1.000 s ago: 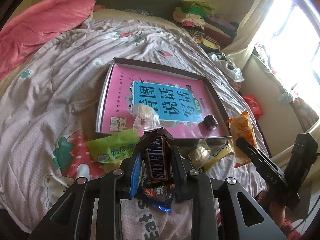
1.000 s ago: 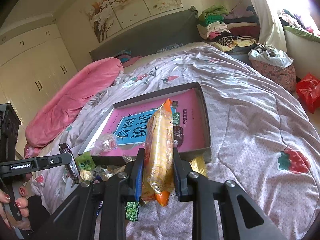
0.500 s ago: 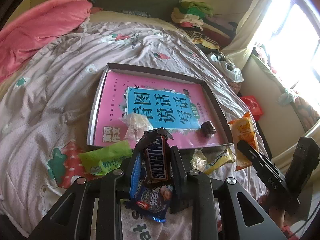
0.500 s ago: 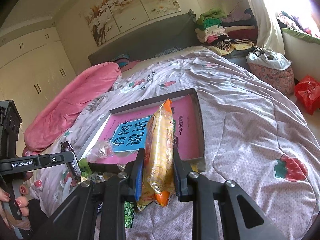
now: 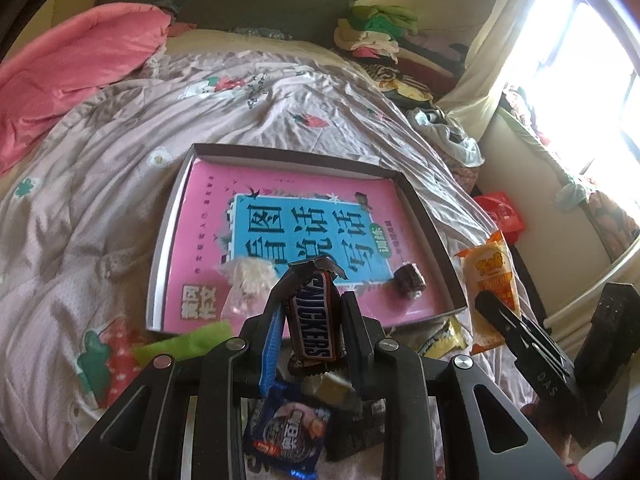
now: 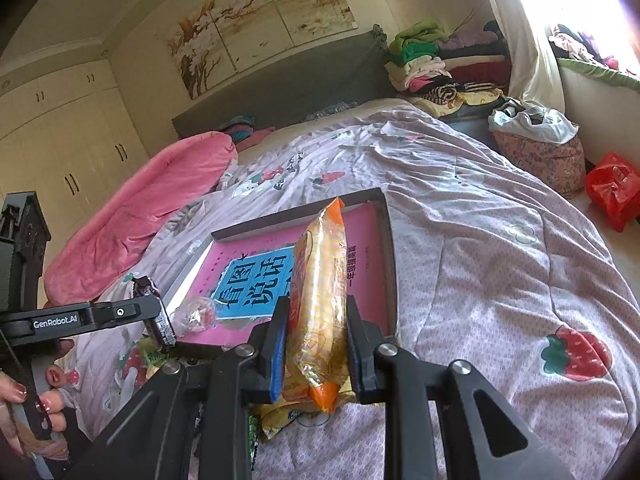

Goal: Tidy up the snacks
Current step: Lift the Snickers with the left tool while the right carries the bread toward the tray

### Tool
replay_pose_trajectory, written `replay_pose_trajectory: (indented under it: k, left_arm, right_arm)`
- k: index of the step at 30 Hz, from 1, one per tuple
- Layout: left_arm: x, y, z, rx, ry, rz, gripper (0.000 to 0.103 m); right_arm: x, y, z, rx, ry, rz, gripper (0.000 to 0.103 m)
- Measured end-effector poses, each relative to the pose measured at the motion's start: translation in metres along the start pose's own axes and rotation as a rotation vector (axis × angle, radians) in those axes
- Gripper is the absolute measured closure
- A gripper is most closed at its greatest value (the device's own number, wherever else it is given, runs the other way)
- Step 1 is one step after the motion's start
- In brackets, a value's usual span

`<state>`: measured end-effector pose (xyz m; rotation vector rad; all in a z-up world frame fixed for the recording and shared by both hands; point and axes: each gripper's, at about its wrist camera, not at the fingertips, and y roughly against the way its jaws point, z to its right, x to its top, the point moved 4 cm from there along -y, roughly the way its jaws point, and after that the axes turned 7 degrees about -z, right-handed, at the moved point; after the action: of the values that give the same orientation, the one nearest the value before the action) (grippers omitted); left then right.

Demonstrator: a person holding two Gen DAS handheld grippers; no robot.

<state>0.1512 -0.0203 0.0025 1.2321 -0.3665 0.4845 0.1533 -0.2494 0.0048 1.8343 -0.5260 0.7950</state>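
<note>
Left gripper (image 5: 312, 320): pinched a Snickers bar (image 5: 314, 320) upright
Right gripper (image 6: 316, 340): clamped an orange snack packet (image 6: 320, 300)
Tray (image 5: 424, 220): held two snacks

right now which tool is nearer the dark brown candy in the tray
Left. The left tool, holding the Snickers bar, sits at the tray's near edge, just beside the dark brown candy. The right tool is outside the tray's corner.

A pink blanket (image 5: 76, 76) is lying bunched on the bed (image 5: 100, 184). Folded clothes (image 6: 436, 60) are sitting piled beside the headboard (image 6: 288, 92).
</note>
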Motion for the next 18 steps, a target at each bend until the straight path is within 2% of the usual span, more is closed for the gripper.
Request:
replay_pose_trajectory:
  k: [18]
  left_arm:
    - [0.024, -0.027, 0.007, 0.004, -0.011, -0.006, 0.074]
  right_arm:
    - [0.012, -0.012, 0.009, -0.020, -0.016, 0.010, 0.078]
